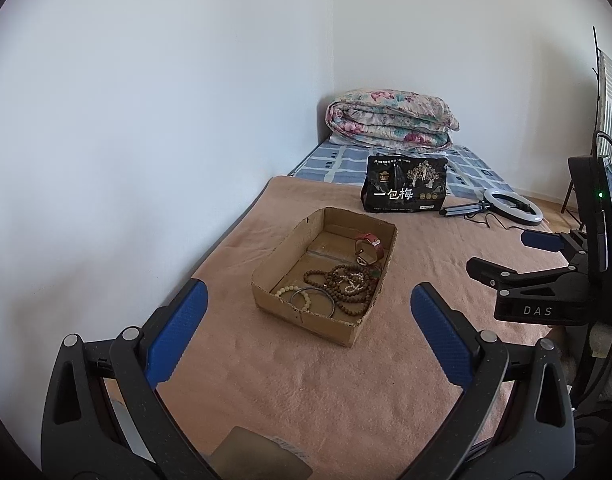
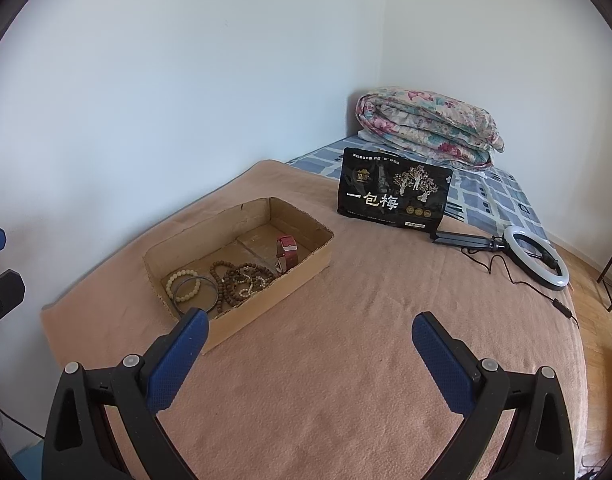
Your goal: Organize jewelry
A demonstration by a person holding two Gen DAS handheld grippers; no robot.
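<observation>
An open cardboard box sits on a pink blanket. Inside lie a red-strapped watch, brown bead necklaces, a cream bead bracelet and a metal bangle. My left gripper is open and empty, above the blanket just short of the box. My right gripper is open and empty, to the right of the box; it also shows at the right in the left wrist view.
A black snack bag stands behind the box. A ring light with its cable lies at the right. A folded floral quilt is in the corner. White walls bound the bed's left and back.
</observation>
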